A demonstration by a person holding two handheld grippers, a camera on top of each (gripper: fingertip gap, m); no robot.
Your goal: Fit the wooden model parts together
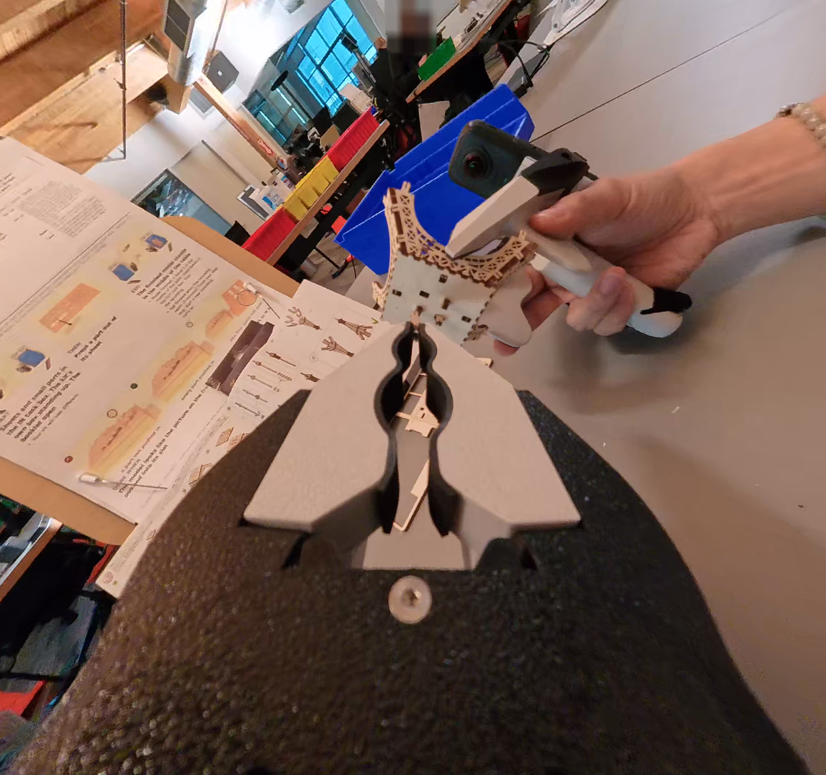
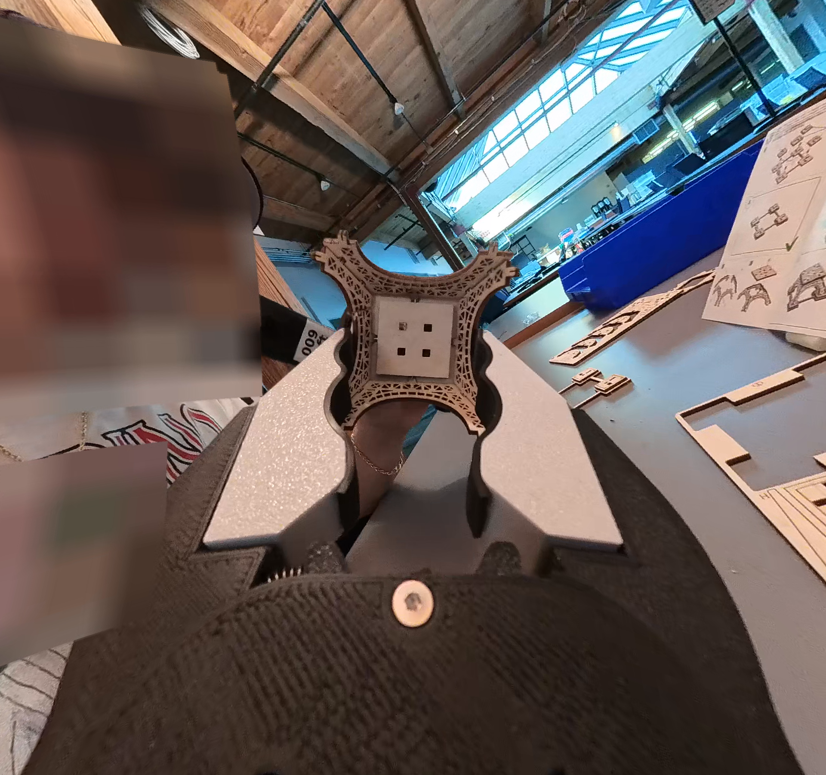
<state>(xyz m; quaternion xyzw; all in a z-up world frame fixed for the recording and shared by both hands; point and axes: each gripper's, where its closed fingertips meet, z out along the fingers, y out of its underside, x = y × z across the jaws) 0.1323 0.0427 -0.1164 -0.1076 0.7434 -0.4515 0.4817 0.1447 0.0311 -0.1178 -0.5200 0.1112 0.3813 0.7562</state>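
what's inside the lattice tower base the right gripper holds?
Inside the tower base, a pale square plate with four small square holes. The right gripper fingers cover its flanks; anything beyond the plate is hidden.

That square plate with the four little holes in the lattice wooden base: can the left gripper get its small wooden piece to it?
Probably yes. The left gripper, shut on a small thin wooden piece, has its tip right at the pale square plate of the lattice wooden tower base, which the right gripper clamps facing it. Nothing lies between.
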